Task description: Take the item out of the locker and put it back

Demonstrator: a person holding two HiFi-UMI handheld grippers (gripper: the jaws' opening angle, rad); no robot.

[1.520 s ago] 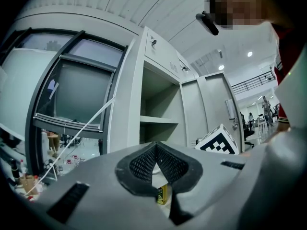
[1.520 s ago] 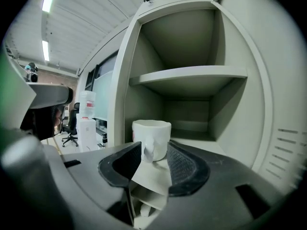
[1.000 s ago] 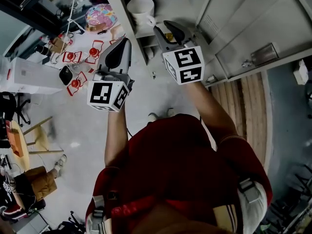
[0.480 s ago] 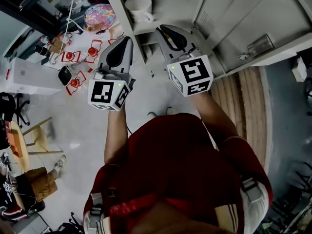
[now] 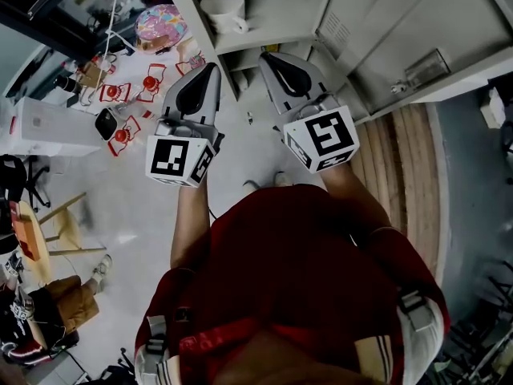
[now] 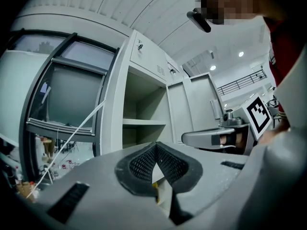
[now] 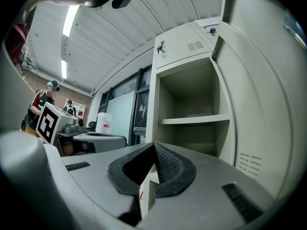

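A white mug stands on a shelf inside the open grey locker, its handle turned toward me. My right gripper hangs just in front of the shelf edge, below the mug and apart from it. Its jaws are closing the last bit and meet with nothing between them; in the right gripper view they point at the locker's shelf. My left gripper is level with it on the left, outside the locker frame, shut and empty. The mug does not show in either gripper view.
The locker door stands swung open at the right, close to my right arm. On the floor at left lie a pink patterned object, small red stands and a white box. A person sits at lower left.
My right gripper has drawn back from the mug's handle toward me and its jaws have come together. The mug stays on the shelf. The left gripper has hardly moved.
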